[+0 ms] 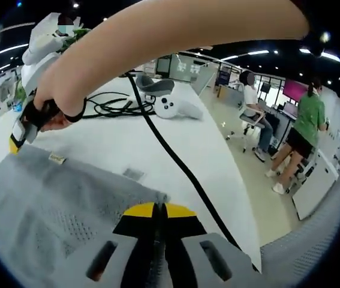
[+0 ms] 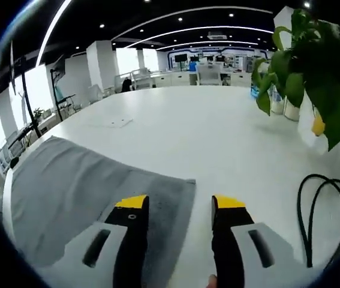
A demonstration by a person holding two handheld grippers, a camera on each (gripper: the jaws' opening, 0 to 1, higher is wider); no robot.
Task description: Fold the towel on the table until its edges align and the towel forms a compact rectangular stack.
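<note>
Towel (image 2: pixel 80 192): grey, spread flat on the white surface (image 2: pixel 217 138), unfolded as far as we see. Left claw (image 1: pixel 159 211): shut on its near corner. Right claw (image 2: pixel 172 204): agape, empty, straddling the far corner. Folding remains.

towel (image 1: pixel 68 204) on table (image 1: pixel 175 150), cable (image 1: pixel 175 162) right of it, controller (image 1: pixel 175 108) behind, plant (image 2: pixel 313 66) beyond cable

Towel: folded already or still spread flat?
Spread, it seems: the towel lies flat on the table, with no doubled layer visible. The left tool is shut on its corner; the right tool is open.
</note>
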